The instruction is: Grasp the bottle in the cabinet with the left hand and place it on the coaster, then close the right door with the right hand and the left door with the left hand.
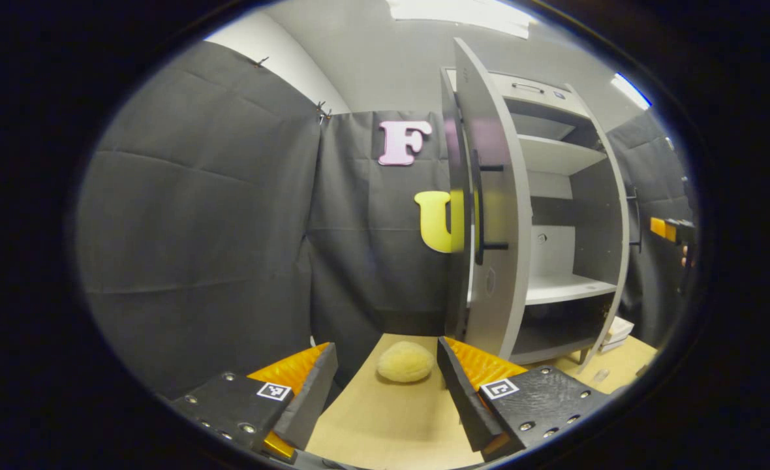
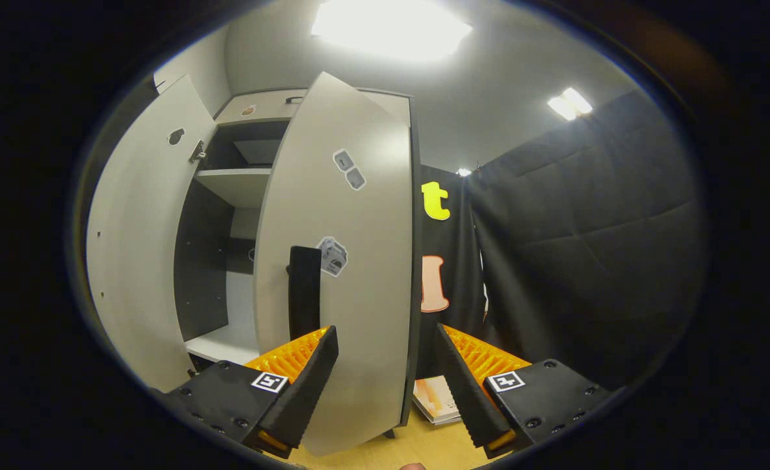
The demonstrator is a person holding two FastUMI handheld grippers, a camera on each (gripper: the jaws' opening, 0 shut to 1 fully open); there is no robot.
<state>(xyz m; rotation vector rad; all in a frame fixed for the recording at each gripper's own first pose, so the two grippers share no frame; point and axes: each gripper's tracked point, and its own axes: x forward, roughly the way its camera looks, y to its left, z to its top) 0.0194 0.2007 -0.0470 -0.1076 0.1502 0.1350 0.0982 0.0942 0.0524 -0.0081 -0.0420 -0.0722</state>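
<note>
The grey cabinet (image 1: 554, 156) stands with both doors swung out. Its left door (image 1: 492, 215) is edge-on to me in the left gripper view, black handle (image 1: 478, 205) facing me. A pale yellow round pad (image 1: 404, 361) lies on the wooden table (image 1: 391, 424), just beyond my open left gripper (image 1: 385, 344), which holds nothing. In the right gripper view the right door (image 2: 359, 248) with its black handle (image 2: 305, 290) fills the space just ahead of my open right gripper (image 2: 385, 329). That gripper (image 1: 669, 230) also shows far right beside the right door (image 1: 620, 215).
Bare shelves (image 1: 564, 287) show inside the cabinet. The left door (image 2: 134, 261) stands wide at the left of the right gripper view. A stack of booklets (image 2: 437, 398) lies on the table by the cabinet's right foot. Black cloth walls close the booth.
</note>
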